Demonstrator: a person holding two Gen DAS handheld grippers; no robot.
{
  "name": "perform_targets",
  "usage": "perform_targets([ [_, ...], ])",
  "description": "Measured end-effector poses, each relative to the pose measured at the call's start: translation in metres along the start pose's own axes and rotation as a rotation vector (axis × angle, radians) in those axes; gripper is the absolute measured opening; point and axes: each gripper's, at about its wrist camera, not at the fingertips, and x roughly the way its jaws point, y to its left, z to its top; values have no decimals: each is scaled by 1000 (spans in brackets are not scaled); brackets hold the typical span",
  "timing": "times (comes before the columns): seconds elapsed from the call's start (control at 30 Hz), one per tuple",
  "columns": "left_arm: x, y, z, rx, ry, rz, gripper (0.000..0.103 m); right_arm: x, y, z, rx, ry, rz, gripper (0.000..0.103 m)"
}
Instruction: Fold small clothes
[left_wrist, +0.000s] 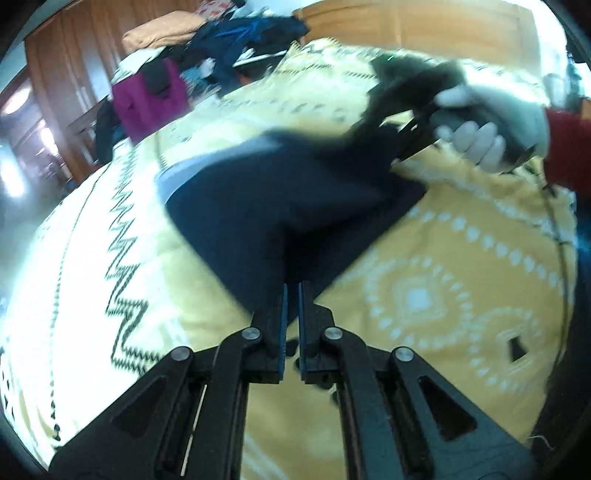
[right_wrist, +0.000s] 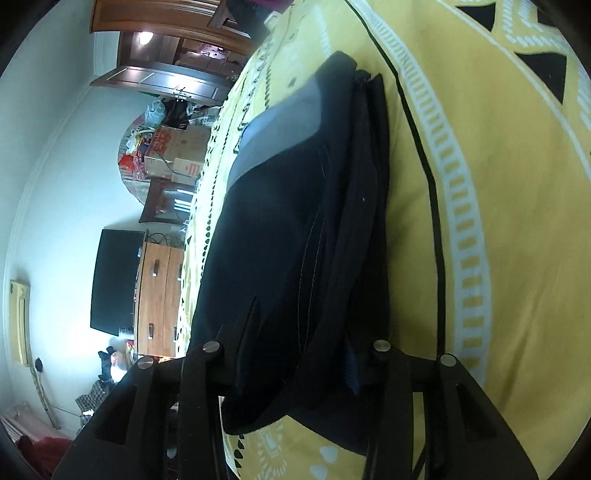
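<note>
Right gripper (right_wrist: 295, 369) has its two fingers set around a bunched edge of the dark navy garment (right_wrist: 280, 229), with several layers of cloth packed between them; the left wrist view shows a white-gloved hand (left_wrist: 484, 136) carrying that gripper at the garment's far corner. Left gripper (left_wrist: 291, 295) has its blue-padded fingers nearly together at the garment's near edge, but whether any cloth is pinched between them I cannot tell.

Lying on the yellow patterned bedspread (left_wrist: 424, 295), the garment sits toward its middle, with a grey band (right_wrist: 280, 122) at one end, and it looks already doubled over.

To do this fold well, I judge the held edge should be carried low and level across the cloth so the layers stay stacked, then laid flush with the opposite edge before the fingers part. The left gripper would best pin the near edge so the whole piece does not slide on the soft bedspread.
</note>
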Motion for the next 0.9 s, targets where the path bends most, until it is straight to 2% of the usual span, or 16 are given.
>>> perform_targets([
  [0.07,4,1,2,-6,-10,36,4,1,-1,-2,2,-6,-5,46],
  [0.2,23,-8,14,44,-12,117,6,5,3,-4,4,-17,-6,44],
  [0.23,23,-10,12,66,-19,133,11,10,4,-4,9,-18,-2,44],
  [0.3,25,-15,9,108,-34,205,27,12,1,-3,29,-5,24,45],
  [0.33,26,-17,8,120,-45,261,43,13,-1,-3,34,2,32,46],
  [0.37,26,-17,8,126,-56,303,54,15,-2,-2,38,9,38,46],
  [0.4,26,-17,8,124,-64,318,58,16,-3,-2,39,14,45,47],
  [0.57,36,-6,16,86,-35,247,66,24,1,0,23,30,45,53],
  [0.63,47,0,22,80,-22,248,67,25,4,1,18,26,37,53],
  [0.7,63,10,26,66,39,228,42,20,7,0,21,8,25,51],
  [0.77,56,29,28,-12,30,160,29,16,18,-3,-13,-14,-10,26],
  [0.83,35,46,29,-59,-5,187,22,11,30,-8,-44,-29,11,16],
  [0.9,21,57,27,-73,-26,197,22,11,34,-18,-66,-31,20,9],
])
